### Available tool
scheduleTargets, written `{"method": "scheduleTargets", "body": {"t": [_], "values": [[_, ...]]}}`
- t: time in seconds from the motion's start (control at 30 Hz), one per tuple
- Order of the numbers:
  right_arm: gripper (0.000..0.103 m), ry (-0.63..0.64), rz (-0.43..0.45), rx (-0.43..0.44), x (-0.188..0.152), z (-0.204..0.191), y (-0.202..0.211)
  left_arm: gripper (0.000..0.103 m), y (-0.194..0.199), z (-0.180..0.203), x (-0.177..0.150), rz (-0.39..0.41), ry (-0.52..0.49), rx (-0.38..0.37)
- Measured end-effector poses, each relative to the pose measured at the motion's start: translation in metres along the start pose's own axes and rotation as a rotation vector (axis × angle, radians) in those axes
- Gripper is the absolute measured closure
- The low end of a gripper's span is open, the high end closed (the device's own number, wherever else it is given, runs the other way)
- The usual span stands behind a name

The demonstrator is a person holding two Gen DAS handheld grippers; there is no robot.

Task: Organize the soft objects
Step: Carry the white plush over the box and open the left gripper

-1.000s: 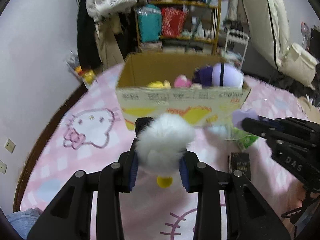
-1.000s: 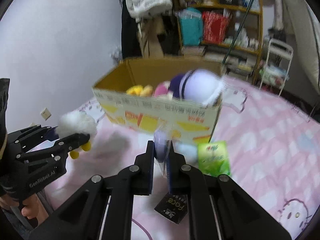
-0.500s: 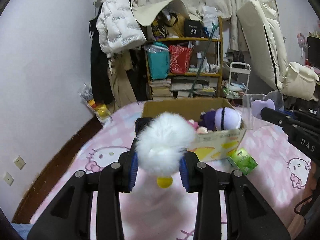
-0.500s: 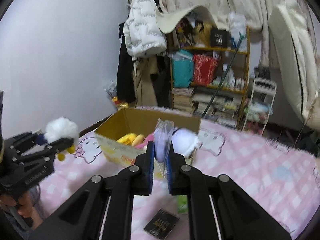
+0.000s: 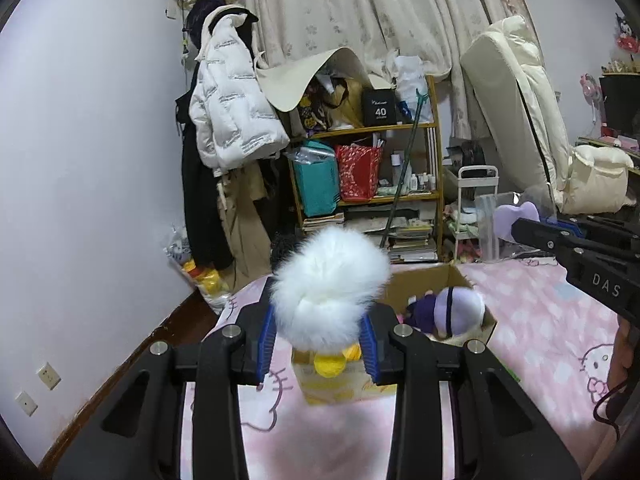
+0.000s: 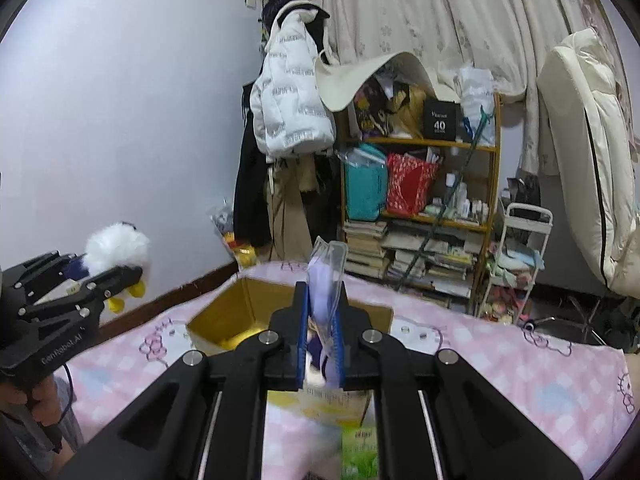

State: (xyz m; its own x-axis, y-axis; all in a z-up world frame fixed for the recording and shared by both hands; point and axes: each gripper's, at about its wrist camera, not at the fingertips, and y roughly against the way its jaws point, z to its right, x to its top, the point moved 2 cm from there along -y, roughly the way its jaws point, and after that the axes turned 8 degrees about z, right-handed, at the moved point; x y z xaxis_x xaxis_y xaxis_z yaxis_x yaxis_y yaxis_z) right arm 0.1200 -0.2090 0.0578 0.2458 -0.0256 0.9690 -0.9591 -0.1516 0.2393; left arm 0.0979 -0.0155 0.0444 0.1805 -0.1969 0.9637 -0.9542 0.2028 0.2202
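Observation:
My left gripper (image 5: 318,344) is shut on a fluffy white plush toy (image 5: 330,286) with yellow feet, held high above the bed; the toy also shows in the right wrist view (image 6: 116,246). My right gripper (image 6: 323,340) is shut on a lilac soft item in a clear plastic bag (image 6: 326,276), which also shows in the left wrist view (image 5: 516,216). An open cardboard box (image 6: 224,320) stands on the pink bed below and ahead. It holds a purple and white plush (image 5: 454,306) and other toys.
The pink Hello Kitty bedspread (image 5: 552,320) covers the bed. A green packet (image 6: 360,448) lies in front of the box. A cluttered shelf (image 5: 368,184), hanging coats (image 5: 228,120) and a white cart (image 6: 520,256) stand beyond the bed.
Both grippers have risen and drawn back from the box with their items still held. The box now looks smaller and lower in both views.

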Motion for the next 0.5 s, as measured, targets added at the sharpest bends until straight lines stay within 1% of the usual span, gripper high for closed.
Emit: {"method": "scheduleTargets", "body": {"t": [0.13,0.3,0.4,0.5], "values": [[0.091,-0.012,0.009,0.031,0.016,0.001,-0.013,0.068,-0.008,-0.005,0.018,0.027,-0.008,0.016],[0.091,0.010,0.032,0.043,0.027,-0.002,-0.025,0.068,-0.024,-0.007,0.035,0.065,-0.035,0.043],[0.091,0.005,0.038,0.060,0.029,-0.004,-0.032,0.068,-0.034,-0.008,0.037,0.074,-0.014,0.035],[0.091,0.008,0.038,0.065,0.025,-0.007,-0.041,0.068,-0.047,-0.008,0.030,0.060,-0.001,0.033]]}}
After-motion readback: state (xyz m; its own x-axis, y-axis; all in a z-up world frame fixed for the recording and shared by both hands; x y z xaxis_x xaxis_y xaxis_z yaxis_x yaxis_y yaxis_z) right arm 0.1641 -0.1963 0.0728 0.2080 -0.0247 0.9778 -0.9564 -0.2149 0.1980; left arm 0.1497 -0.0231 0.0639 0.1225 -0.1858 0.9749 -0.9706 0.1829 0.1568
